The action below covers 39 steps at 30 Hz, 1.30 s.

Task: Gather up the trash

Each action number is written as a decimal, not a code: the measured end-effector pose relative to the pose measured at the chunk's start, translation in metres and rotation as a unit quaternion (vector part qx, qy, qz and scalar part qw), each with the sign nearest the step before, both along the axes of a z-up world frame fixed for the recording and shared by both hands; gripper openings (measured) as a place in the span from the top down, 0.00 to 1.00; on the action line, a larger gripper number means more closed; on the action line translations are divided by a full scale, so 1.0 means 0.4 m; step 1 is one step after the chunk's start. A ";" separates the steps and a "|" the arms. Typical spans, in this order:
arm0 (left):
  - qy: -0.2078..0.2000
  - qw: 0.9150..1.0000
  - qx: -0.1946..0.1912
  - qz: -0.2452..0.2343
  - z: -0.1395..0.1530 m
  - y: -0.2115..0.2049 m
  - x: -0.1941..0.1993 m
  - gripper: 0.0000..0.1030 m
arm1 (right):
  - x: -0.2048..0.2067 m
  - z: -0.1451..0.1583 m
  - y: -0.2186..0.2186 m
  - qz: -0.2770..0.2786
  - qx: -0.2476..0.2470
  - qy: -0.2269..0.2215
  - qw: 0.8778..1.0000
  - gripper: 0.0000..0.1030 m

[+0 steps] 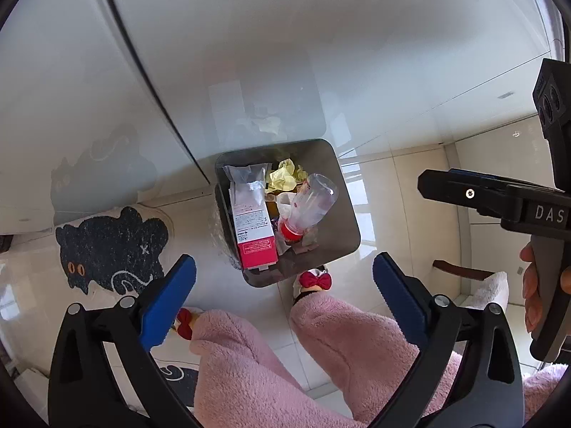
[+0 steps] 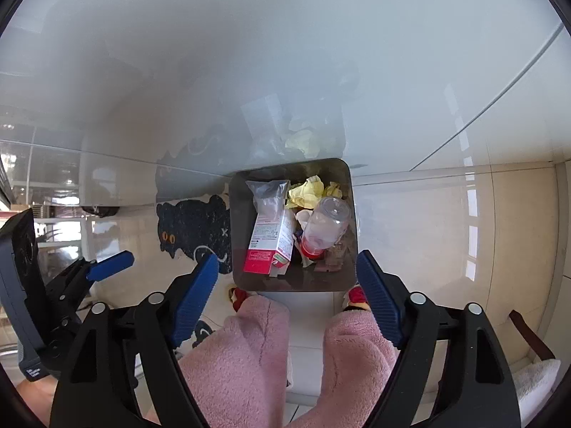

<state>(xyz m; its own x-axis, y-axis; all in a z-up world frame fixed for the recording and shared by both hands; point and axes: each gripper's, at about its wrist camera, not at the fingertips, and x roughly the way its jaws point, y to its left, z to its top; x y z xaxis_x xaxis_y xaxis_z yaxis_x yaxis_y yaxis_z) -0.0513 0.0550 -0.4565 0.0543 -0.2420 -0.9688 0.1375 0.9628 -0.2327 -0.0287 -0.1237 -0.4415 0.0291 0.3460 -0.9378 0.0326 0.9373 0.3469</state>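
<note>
Both claws gape empty above the floor: the left gripper and right gripper show ribbed blue pads on black frames, pointing down. Below them the dark square-cornered trash bin stands against the glossy white cabinet's lower edge, holding a red-and-white carton, a clear red-capped plastic bottle and crumpled yellow paper. Fuzzy pink trouser legs stand near its front rim.

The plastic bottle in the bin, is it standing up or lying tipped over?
Tipped over. The plastic bottle lies slanted on the other trash in the bin, red cap end pointing down toward the person.
</note>
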 end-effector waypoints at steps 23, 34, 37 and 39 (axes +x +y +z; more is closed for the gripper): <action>-0.152 0.986 -0.023 0.068 0.540 0.011 -0.052 0.08 | -0.060 0.518 -0.078 0.078 -0.079 -0.151 0.982 0.03; -0.242 0.965 0.009 0.099 0.825 -0.001 -0.057 0.08 | -0.066 0.783 -0.101 0.060 -0.093 -0.241 0.964 0.03; -0.267 0.958 0.021 0.104 0.897 -0.004 -0.073 0.08 | -0.086 0.852 -0.097 0.056 -0.096 -0.261 0.959 0.03; -0.276 0.954 0.035 0.107 0.937 -0.006 -0.077 0.08 | -0.091 0.891 -0.100 0.045 -0.101 -0.271 0.956 0.03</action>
<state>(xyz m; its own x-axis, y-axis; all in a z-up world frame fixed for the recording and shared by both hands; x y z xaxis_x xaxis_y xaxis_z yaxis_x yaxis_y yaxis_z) -0.0821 0.0525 -0.0818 0.6025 -0.1047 -0.7912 0.0200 0.9930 -0.1161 -0.0651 -0.1637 -0.0853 0.5089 0.1823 -0.8413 -0.1837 0.9778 0.1008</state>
